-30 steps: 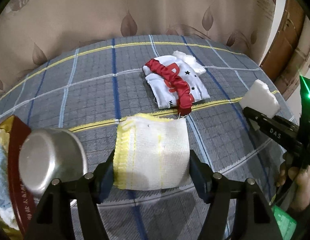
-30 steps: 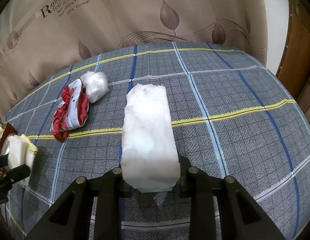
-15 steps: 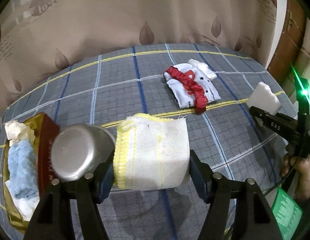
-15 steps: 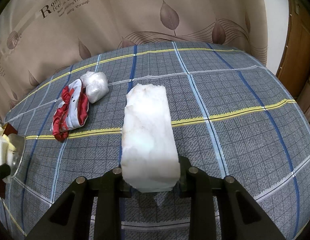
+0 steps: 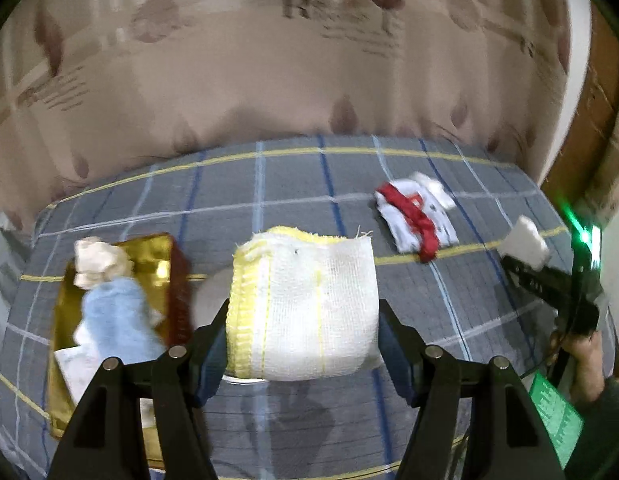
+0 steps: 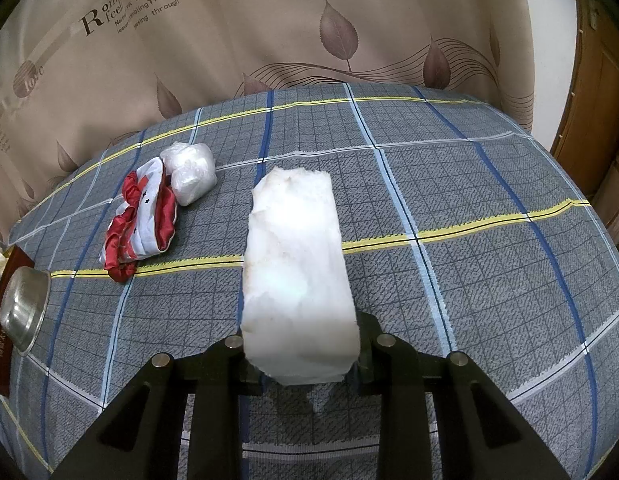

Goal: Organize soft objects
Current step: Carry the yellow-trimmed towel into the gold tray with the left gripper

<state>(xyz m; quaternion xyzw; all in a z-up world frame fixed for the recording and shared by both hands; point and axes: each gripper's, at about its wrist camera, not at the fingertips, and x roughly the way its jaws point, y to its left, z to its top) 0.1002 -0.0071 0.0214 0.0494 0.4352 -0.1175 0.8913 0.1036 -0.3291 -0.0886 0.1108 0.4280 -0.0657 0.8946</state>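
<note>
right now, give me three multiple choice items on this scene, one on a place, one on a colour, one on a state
1. Where is the blue cloth?
A. in the gold tin
B. on the red and white garment
C. in the right gripper

2. What colour edges the gauze cloth in the left gripper?
A. green
B. yellow
C. red

3. What is the right gripper doing?
A. open over the bowl
B. shut on nothing
C. shut on a white block

Answers:
1. A, the blue cloth lies inside the gold tin.
2. B, the gauze cloth in the left gripper has a yellow border.
3. C, the right gripper clamps the white block.
</note>
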